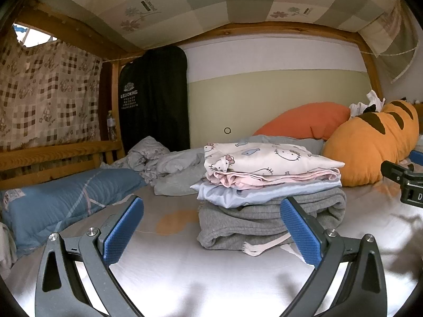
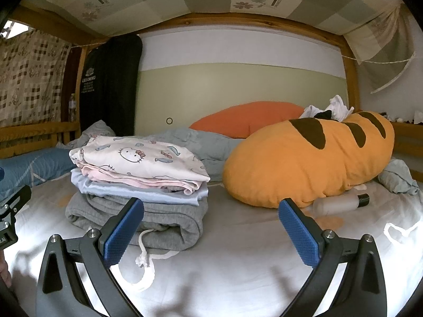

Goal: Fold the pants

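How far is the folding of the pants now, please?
Done: folded gray pants lie at the bottom of a stack, the cat-print garment on top. In hand: nothing; left gripper and right gripper are open. Left: a crumpled gray garment lies behind the stack.

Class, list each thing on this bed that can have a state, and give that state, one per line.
left hand-held gripper: open, empty
right hand-held gripper: open, empty
grey pants: folded, bottom of stack
Hello Kitty garment: folded, top of stack
white bottle: lying down, capped
grey bedding: crumpled
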The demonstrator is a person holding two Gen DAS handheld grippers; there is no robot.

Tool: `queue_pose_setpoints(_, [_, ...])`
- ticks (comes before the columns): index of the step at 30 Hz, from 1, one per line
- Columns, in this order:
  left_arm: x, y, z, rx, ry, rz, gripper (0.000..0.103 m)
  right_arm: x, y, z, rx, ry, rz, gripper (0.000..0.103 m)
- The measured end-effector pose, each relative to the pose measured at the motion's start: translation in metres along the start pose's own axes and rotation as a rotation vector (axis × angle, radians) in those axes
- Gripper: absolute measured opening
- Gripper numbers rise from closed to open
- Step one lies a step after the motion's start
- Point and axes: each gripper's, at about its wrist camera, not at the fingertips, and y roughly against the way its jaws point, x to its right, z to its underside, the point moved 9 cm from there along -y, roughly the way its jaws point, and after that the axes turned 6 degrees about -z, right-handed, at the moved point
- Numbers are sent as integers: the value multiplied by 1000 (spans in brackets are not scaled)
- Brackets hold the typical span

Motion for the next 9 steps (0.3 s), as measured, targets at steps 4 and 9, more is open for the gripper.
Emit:
queue_pose_setpoints(4, [2, 2, -1, 5, -15, -4, 103, 2, 2, -2, 7, -8, 2, 102])
queue_pose_setpoints(9, [2, 1, -2, 4, -19, -3, 103, 2, 4, -4, 17, -13, 4, 102])
